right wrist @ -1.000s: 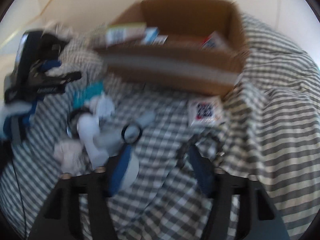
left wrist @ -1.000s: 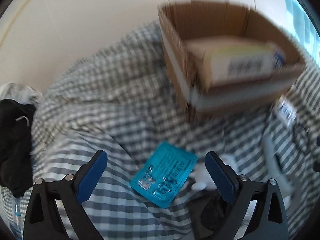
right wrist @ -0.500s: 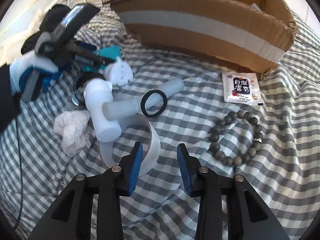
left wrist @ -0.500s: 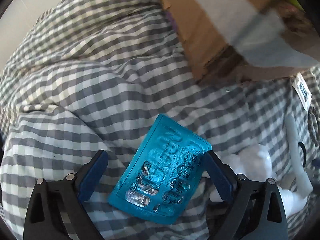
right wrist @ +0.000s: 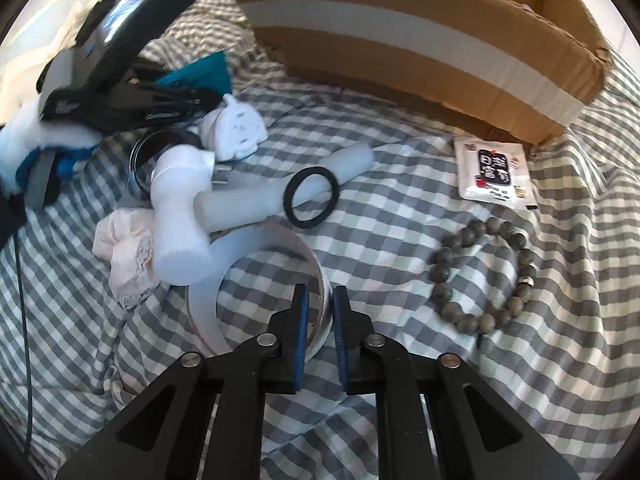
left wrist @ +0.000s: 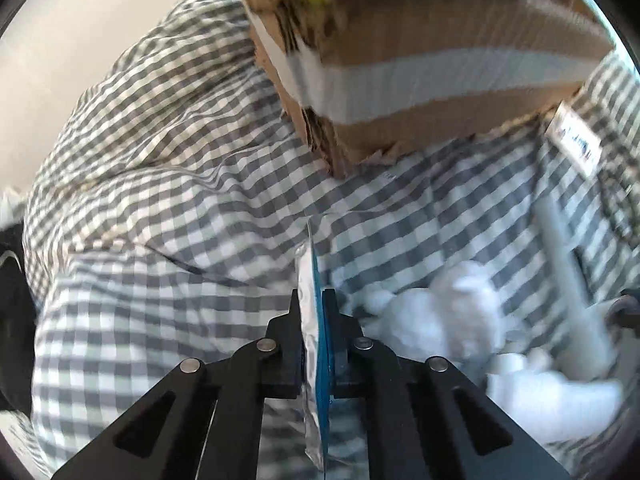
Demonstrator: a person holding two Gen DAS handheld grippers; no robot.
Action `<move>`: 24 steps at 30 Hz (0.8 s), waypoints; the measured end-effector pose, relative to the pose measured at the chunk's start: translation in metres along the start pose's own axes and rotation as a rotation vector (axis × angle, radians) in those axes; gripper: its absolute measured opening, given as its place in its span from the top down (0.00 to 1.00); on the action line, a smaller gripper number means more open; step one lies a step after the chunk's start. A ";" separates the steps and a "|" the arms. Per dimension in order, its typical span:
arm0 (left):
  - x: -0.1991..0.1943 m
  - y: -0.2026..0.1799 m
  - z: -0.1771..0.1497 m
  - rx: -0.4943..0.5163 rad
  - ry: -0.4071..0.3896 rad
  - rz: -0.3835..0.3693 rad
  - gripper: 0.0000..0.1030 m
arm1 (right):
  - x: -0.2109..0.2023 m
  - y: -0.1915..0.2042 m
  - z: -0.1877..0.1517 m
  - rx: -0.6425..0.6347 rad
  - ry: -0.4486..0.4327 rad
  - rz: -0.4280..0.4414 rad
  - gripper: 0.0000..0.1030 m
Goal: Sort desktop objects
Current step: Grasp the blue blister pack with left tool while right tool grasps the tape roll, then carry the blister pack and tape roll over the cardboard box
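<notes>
My left gripper (left wrist: 311, 300) is shut on the teal and silver blister pack (left wrist: 314, 280), held edge-on above the checked cloth; it also shows in the right wrist view (right wrist: 200, 74). My right gripper (right wrist: 320, 304) is shut on the rim of a clear tape roll (right wrist: 256, 264) lying on the cloth. The cardboard box (left wrist: 432, 60) stands just beyond, also seen in the right wrist view (right wrist: 420, 28).
On the checked cloth (right wrist: 400, 208) lie a white pipe fitting (right wrist: 224, 200) with a black rubber ring (right wrist: 311, 198), a white toy (right wrist: 236, 128), a crumpled tissue (right wrist: 124, 248), a bead bracelet (right wrist: 486, 272) and a white sachet (right wrist: 494, 174).
My left gripper closed on the blister pack and lifted it upright. My right gripper closed on the tape roll's rim.
</notes>
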State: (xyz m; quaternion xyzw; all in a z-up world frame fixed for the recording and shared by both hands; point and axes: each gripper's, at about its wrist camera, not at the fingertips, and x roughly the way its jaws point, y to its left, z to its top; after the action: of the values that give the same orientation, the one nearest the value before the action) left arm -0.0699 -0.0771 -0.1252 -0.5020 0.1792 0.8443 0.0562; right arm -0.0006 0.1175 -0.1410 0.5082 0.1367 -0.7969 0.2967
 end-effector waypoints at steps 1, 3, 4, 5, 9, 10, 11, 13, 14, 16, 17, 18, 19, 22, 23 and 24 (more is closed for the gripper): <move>-0.006 -0.001 0.001 -0.014 -0.015 0.002 0.92 | -0.001 -0.001 0.000 0.004 -0.005 0.000 0.92; -0.022 -0.002 0.000 -0.042 -0.055 0.019 0.92 | -0.004 -0.003 0.000 0.014 -0.020 -0.003 0.93; -0.029 -0.003 0.000 -0.058 -0.072 0.012 0.92 | -0.008 -0.005 -0.001 0.018 -0.031 -0.005 0.93; -0.036 -0.004 0.000 -0.072 -0.083 0.001 0.92 | -0.010 -0.007 -0.001 0.024 -0.039 -0.005 0.94; -0.064 -0.014 0.006 -0.078 -0.135 -0.015 0.92 | -0.023 -0.016 -0.001 0.065 -0.092 -0.008 0.96; -0.070 -0.016 0.006 -0.079 -0.147 -0.023 0.92 | -0.023 -0.017 0.001 0.071 -0.105 -0.007 0.96; -0.078 -0.018 0.006 -0.081 -0.163 -0.029 0.92 | -0.026 -0.018 0.002 0.078 -0.123 -0.007 0.96; -0.081 -0.018 0.015 -0.088 -0.188 -0.047 0.92 | -0.033 -0.018 0.005 0.090 -0.160 -0.023 0.96; -0.089 -0.021 0.015 -0.093 -0.203 -0.063 0.92 | -0.038 -0.018 0.005 0.094 -0.184 -0.033 0.96; -0.096 -0.022 0.020 -0.094 -0.225 -0.079 0.92 | -0.048 -0.019 0.006 0.112 -0.226 -0.045 0.96; -0.102 -0.024 0.022 -0.091 -0.237 -0.088 0.92 | -0.054 -0.021 0.005 0.124 -0.249 -0.049 0.96; -0.105 -0.023 0.026 -0.086 -0.243 -0.102 0.92 | -0.057 -0.022 0.008 0.136 -0.273 -0.053 0.96; -0.101 -0.023 0.028 -0.082 -0.239 -0.117 0.92 | -0.061 -0.025 0.009 0.148 -0.296 -0.060 0.96; -0.101 -0.035 0.034 -0.077 -0.232 -0.112 0.92 | -0.071 -0.031 0.010 0.165 -0.347 -0.068 0.96; -0.100 -0.036 0.037 -0.076 -0.232 -0.102 0.92 | -0.074 -0.032 0.011 0.169 -0.356 -0.070 0.96; -0.101 -0.037 0.039 -0.080 -0.233 -0.098 0.92 | -0.077 -0.033 0.011 0.174 -0.364 -0.069 0.96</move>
State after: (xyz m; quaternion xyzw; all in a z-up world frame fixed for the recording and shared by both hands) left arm -0.0430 -0.0204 -0.0298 -0.4104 0.1128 0.8996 0.0975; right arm -0.0051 0.1640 -0.0705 0.3745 0.0289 -0.8941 0.2441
